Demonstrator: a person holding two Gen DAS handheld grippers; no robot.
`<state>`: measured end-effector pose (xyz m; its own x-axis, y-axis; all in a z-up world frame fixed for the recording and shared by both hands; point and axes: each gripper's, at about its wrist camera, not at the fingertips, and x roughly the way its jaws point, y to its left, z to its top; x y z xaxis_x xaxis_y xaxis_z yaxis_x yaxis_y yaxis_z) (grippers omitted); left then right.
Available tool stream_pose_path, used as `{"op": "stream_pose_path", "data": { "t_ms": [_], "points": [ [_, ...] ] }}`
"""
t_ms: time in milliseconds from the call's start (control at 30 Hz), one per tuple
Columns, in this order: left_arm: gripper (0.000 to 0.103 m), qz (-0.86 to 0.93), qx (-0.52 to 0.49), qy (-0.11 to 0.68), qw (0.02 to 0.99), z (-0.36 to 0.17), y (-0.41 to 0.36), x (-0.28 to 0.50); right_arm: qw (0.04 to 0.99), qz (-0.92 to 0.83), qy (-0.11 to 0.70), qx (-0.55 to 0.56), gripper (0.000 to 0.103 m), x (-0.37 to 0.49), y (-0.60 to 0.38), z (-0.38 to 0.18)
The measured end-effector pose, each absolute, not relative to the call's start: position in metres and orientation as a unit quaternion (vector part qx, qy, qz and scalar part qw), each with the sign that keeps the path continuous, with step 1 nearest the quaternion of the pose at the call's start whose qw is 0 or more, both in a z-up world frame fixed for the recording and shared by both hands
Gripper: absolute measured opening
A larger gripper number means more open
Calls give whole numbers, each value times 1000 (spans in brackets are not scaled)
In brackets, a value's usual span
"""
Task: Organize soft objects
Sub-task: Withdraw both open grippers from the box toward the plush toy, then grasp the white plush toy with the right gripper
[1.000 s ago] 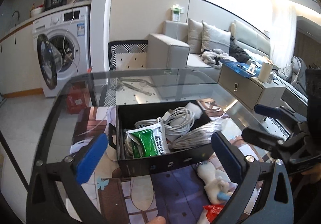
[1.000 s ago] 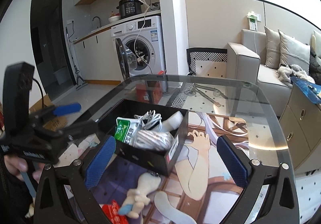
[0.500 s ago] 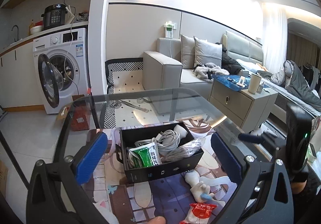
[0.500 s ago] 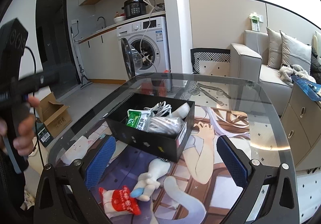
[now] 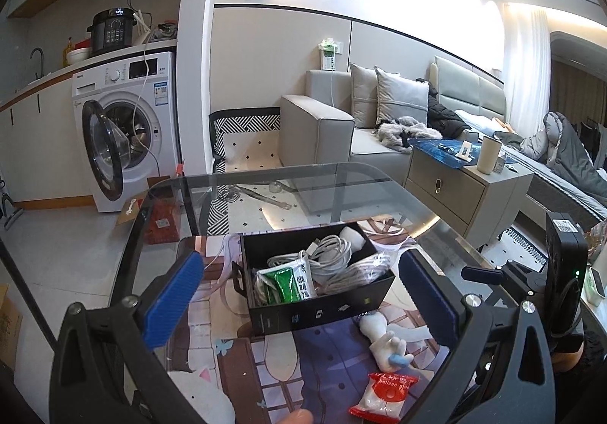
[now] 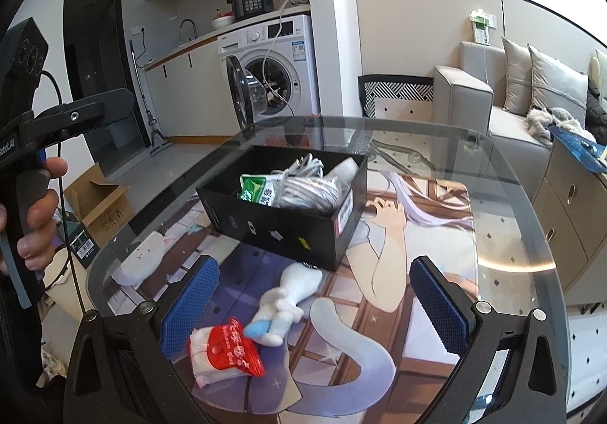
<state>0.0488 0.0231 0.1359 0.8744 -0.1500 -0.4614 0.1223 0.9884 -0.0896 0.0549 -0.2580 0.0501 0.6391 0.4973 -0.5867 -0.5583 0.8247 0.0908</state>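
Note:
A black open box [image 5: 322, 310] [image 6: 288, 230] stands on the glass table and holds a green packet [image 5: 288, 281] [image 6: 258, 188], coiled white cables [image 5: 330, 260] [image 6: 307, 188] and a white soft piece. In front of it lie a white plush toy with a blue tip [image 5: 387, 340] [image 6: 284, 302] and a red-and-white packet [image 5: 383, 390] [image 6: 224, 352]. My left gripper [image 5: 299, 298] is open and empty, held back above the table. My right gripper [image 6: 315, 306] is open and empty, above the plush toy and packet.
The round glass table [image 6: 523, 219] has an illustrated mat [image 6: 398, 234] on it. A washing machine [image 5: 125, 135] with its door open stands far left, a sofa [image 5: 341, 128] and a cabinet [image 5: 463, 192] to the right. A cardboard box [image 6: 98, 204] sits on the floor.
Both grippers have pulled back and up from the box. The plush toy and the red packet now show fully in front of it. Both stay open.

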Motion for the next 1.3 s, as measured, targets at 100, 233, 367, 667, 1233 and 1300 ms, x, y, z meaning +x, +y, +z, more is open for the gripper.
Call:
{"op": "stream_pose_path", "data": {
  "t_ms": [100,233,367,667,1233,1300],
  "points": [
    [103,-68,-27,246,967,128,23,49,902,288,316,-53,102,57,-258,43],
    [103,-65,-29,257,964,114,24,51,900,286,325,-58,102,59,-256,35],
    [103,-63,-27,270,960,99,24,53,897,284,335,-60,102,63,-252,25],
    [103,-58,-41,292,954,69,31,57,885,281,365,-63,102,73,-237,2],
    [103,-46,-49,312,948,52,43,67,868,247,421,-92,102,93,-213,-35],
    [103,-46,-49,313,947,52,43,67,867,246,423,-92,102,94,-214,-35]
  ]
}}
